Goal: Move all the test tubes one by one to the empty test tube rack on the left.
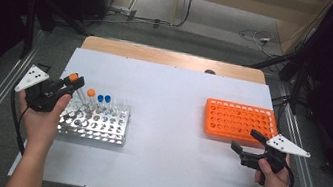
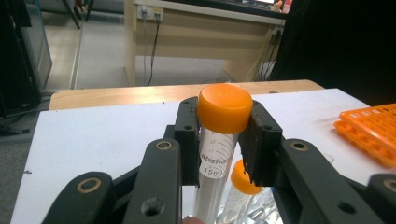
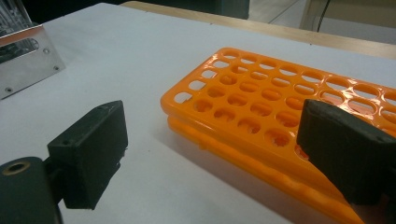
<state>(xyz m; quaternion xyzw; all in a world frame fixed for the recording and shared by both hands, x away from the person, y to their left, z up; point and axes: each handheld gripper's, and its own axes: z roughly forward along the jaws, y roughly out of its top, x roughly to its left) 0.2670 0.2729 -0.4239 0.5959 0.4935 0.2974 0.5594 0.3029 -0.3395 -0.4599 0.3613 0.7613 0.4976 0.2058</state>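
My left gripper (image 1: 73, 84) (image 2: 224, 135) is shut on a clear 15 ml tube with an orange cap (image 2: 225, 108) (image 1: 73, 78), held just below the cap above the left end of the metal tube rack (image 1: 93, 125). A second orange-capped tube (image 1: 91, 93) (image 2: 243, 178) and two blue-capped tubes (image 1: 104, 99) stand in that rack. An orange plastic rack (image 1: 239, 121) (image 3: 299, 107) with empty holes lies flat at the right. My right gripper (image 1: 245, 141) (image 3: 215, 144) stands open at that rack's near edge, nothing between its jaws.
A white sheet (image 1: 174, 95) covers the wooden table (image 1: 170, 57). Metal rails (image 1: 303, 160) run along both sides. Cables (image 1: 257, 36) lie on the floor beyond the far edge. The metal rack's corner (image 3: 28, 56) sits far left in the right gripper view.
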